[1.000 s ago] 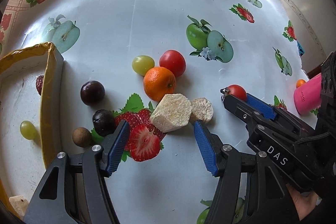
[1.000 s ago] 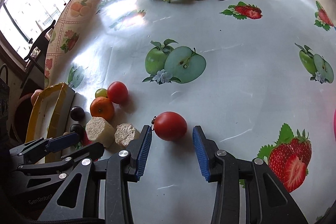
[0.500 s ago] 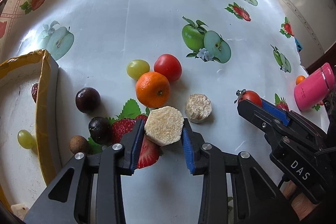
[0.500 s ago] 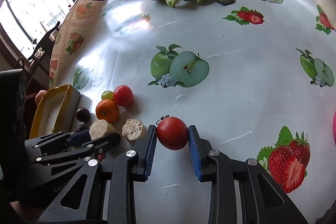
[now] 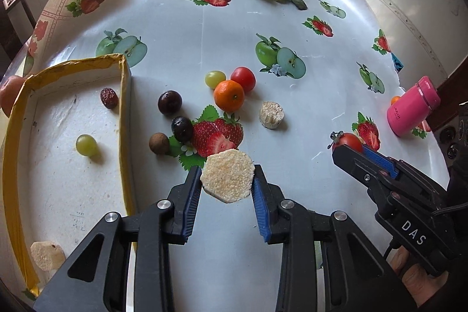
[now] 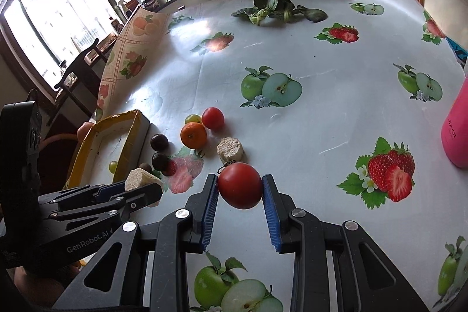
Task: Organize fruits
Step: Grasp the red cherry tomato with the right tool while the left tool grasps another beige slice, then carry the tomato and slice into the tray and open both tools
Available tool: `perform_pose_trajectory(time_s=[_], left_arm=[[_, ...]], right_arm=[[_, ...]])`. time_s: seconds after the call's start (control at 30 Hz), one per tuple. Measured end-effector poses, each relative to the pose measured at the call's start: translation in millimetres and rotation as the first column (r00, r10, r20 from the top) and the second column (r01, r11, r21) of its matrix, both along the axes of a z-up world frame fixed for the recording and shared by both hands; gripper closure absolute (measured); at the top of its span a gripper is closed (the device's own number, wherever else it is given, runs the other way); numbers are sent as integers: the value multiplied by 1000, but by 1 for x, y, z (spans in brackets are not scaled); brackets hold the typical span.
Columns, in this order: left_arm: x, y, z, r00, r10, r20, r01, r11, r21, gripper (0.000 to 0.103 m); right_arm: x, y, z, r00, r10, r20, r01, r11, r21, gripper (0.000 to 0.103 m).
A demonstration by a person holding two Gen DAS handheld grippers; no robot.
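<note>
Two tomatoes (image 5: 243, 78) (image 6: 239, 185), two grapes (image 5: 215, 78) (image 5: 86, 145), one orange (image 5: 228, 95).

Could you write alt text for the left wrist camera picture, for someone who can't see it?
The left tool grips a pale hexagonal chunk above a fruit-print tablecloth. Beyond lie an orange, tomato, grape and dark fruits; a yellow-rimmed tray sits left, and the right tool holds a tomato.

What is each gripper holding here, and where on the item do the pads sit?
Left gripper: the pale hexagonal chunk, clamped across two opposite flat sides. Right gripper: the red tomato, pinched across its widest middle, stem pointing away.
</note>
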State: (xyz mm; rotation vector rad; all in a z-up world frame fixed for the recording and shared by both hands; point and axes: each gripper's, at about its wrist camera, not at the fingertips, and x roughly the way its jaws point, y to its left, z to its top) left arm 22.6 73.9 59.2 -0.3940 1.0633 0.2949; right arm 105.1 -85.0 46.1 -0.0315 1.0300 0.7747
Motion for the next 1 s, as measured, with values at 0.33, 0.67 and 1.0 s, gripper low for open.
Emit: perform_pose_trajectory(time_s=[0.33,0.67,1.0], left_arm=[[-49,20,19,998,54,16,-55,998,35,72],[-90,54,17,990,140,5,-140,989,39,72],[-111,86,10,978,207,-11,-207,978,36,72]], right_arm=[[-51,18,21,997,70,18,-70,997,23,72],[-97,61,34,982,184,32,-186,981,49,72],[-118,92,33,966,255,31,-256,965,50,72]])
